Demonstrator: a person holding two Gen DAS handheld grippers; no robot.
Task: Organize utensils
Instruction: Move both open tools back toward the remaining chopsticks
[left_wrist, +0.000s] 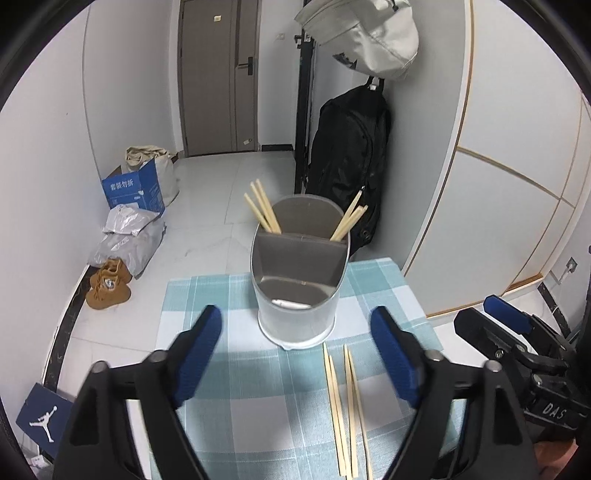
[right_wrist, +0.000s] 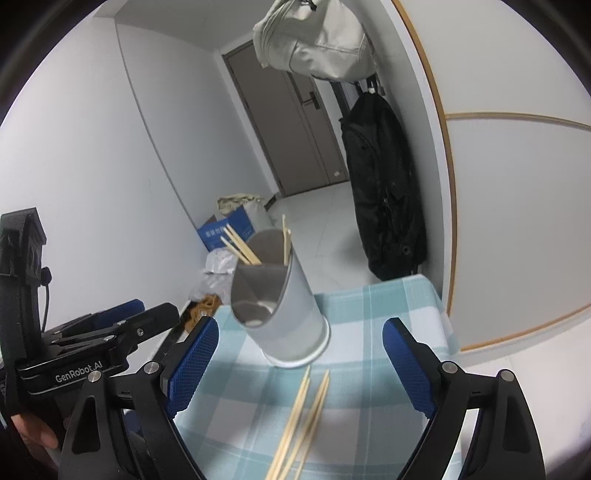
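Observation:
A grey utensil holder (left_wrist: 299, 295) with inner compartments stands on a blue checked tablecloth (left_wrist: 236, 373); it also shows in the right wrist view (right_wrist: 284, 317). Several wooden chopsticks (left_wrist: 264, 212) stand in its back compartment, some leaning left, some right (left_wrist: 349, 221). Several loose chopsticks (left_wrist: 345, 410) lie on the cloth in front of it, seen too in the right wrist view (right_wrist: 301, 417). My left gripper (left_wrist: 295, 365) is open and empty, just before the holder. My right gripper (right_wrist: 299, 369) is open and empty above the loose chopsticks; it shows at the right edge of the left view (left_wrist: 517, 339).
The small table ends just behind the holder. On the floor at left lie a blue box (left_wrist: 135, 190), grey bags (left_wrist: 129, 236) and brown shoes (left_wrist: 109, 284). A black backpack (left_wrist: 347, 166) hangs on the wall behind, a pale bag (left_wrist: 365, 33) above it.

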